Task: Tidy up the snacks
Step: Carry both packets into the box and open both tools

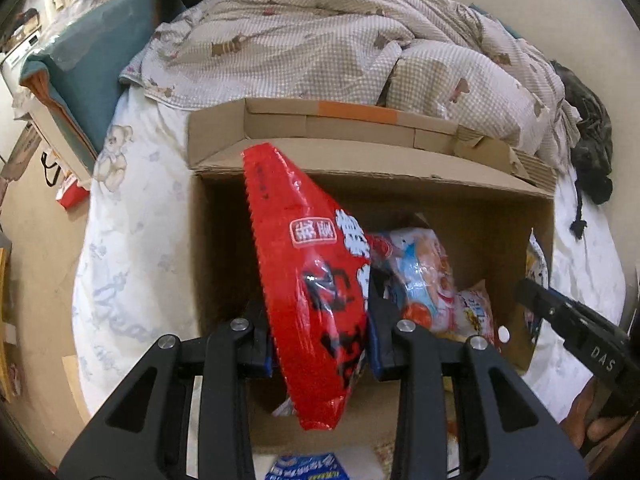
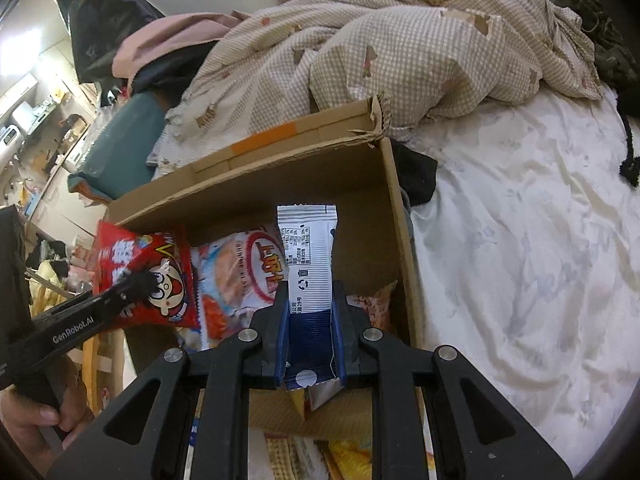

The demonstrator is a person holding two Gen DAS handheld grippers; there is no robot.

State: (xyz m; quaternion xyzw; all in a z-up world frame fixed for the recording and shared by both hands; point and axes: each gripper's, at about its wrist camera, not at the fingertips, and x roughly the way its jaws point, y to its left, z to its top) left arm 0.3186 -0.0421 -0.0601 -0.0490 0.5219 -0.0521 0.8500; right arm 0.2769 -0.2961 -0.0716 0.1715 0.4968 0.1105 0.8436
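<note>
An open cardboard box (image 1: 224,240) (image 2: 396,200) sits on the bed. My left gripper (image 1: 318,320) is shut on a red snack bag (image 1: 316,280) and holds it over the box's left side; the bag also shows in the right wrist view (image 2: 148,272). My right gripper (image 2: 310,308) is shut on a white and blue snack packet (image 2: 308,252), upright over the box's right side. A white and blue snack bag (image 1: 424,276) (image 2: 236,276) and other packets lie inside the box. The right gripper shows at the right edge of the left wrist view (image 1: 532,292).
A rumpled checked duvet (image 1: 320,40) (image 2: 400,48) lies behind the box. White bedsheet (image 2: 520,260) extends to the right. A teal cushion (image 1: 88,76) is at the left bed edge. More snack packets (image 2: 320,456) lie in front of the box. Dark clothing (image 1: 592,140) lies at far right.
</note>
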